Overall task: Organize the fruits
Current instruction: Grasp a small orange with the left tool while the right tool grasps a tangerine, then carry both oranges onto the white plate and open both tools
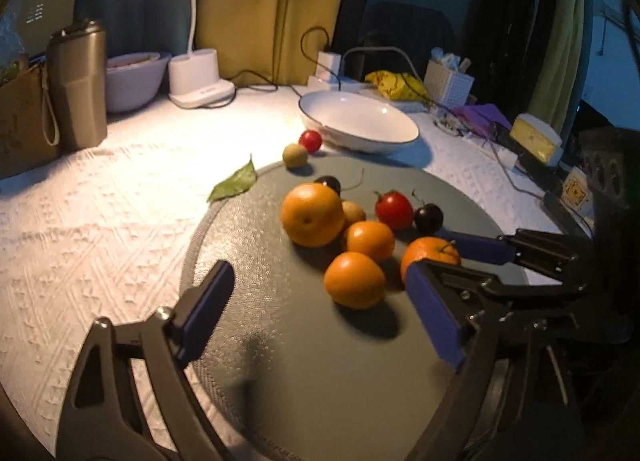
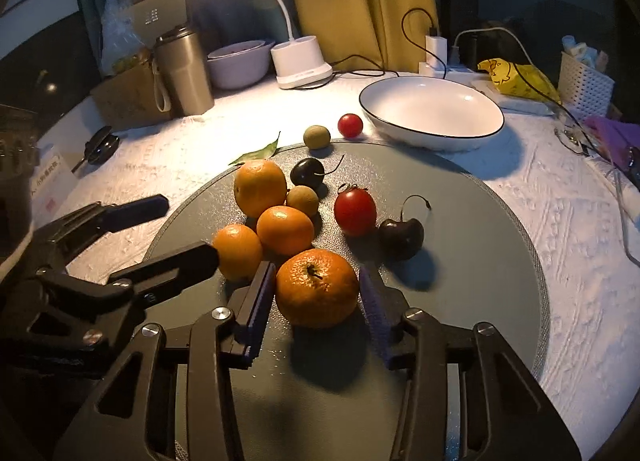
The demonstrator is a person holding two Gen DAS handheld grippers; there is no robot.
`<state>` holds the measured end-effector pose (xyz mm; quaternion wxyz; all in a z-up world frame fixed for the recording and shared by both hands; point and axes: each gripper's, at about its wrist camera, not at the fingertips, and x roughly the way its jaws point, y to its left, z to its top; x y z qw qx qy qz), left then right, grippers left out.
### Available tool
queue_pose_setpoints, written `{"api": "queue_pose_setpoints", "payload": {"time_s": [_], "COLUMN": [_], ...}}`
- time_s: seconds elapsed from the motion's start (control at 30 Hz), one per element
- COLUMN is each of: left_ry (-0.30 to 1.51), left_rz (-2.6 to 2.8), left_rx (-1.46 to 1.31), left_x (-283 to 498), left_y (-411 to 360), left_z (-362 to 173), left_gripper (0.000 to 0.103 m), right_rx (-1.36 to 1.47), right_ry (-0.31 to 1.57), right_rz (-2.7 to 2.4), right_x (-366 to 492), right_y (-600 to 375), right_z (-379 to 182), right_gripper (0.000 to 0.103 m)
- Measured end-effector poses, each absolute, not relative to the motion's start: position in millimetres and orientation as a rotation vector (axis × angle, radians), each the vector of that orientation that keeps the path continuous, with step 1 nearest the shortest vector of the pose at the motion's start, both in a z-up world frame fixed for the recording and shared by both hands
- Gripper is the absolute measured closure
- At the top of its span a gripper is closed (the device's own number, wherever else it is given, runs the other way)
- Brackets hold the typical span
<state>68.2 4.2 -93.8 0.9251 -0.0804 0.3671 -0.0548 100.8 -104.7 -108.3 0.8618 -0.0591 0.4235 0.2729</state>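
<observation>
Several oranges, two dark cherries, a red tomato (image 2: pixel 355 210) and a small brown fruit lie on a round grey mat (image 2: pixel 460 281). My right gripper (image 2: pixel 318 293) is closed around a stemmed orange (image 2: pixel 317 287) that rests on the mat, with both blue pads at its sides; it also shows in the left wrist view (image 1: pixel 430 253). My left gripper (image 1: pixel 316 297) is open and empty, with an orange (image 1: pixel 354 279) between its spread fingers. A white bowl (image 2: pixel 432 111) stands empty behind the mat. A second tomato (image 2: pixel 350 125) and a green-brown fruit (image 2: pixel 317 137) lie beside it.
A steel tumbler (image 2: pixel 184 73), a lamp base (image 2: pixel 300 61), a pale bowl (image 2: pixel 236 63), a cardboard box, chargers with cables, a yellow bag (image 2: pixel 516 79) and a white basket (image 2: pixel 584 79) line the back. A green leaf (image 2: pixel 260 151) lies at the mat's edge.
</observation>
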Motion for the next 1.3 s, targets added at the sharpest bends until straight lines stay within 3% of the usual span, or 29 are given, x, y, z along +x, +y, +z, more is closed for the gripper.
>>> {"api": "queue_pose_setpoints", "payload": {"time_s": [0.27,0.47,1.3], "left_ry": [0.851,0.877,0.713], "left_rz": [-0.151,-0.167,-0.178], "left_rx": [-0.13,-0.103,-0.1], "left_x": [85.6,91.1,132.1], "left_y": [-13.5,-24.7,-13.8], "left_z": [-106.5,-108.1,-44.8], "left_gripper": [0.05,0.065,0.065], "right_rx": [-0.102,-0.078,-0.094], "right_ry": [0.869,0.834,0.676], "right_rz": [0.556,0.53,0.477], "right_x": [107.4,114.3,174.4], "right_y": [-123.5,-141.1,-167.7], "right_z": [-102.7,-91.5,-50.0], "right_gripper": [0.058,0.058,0.058]}}
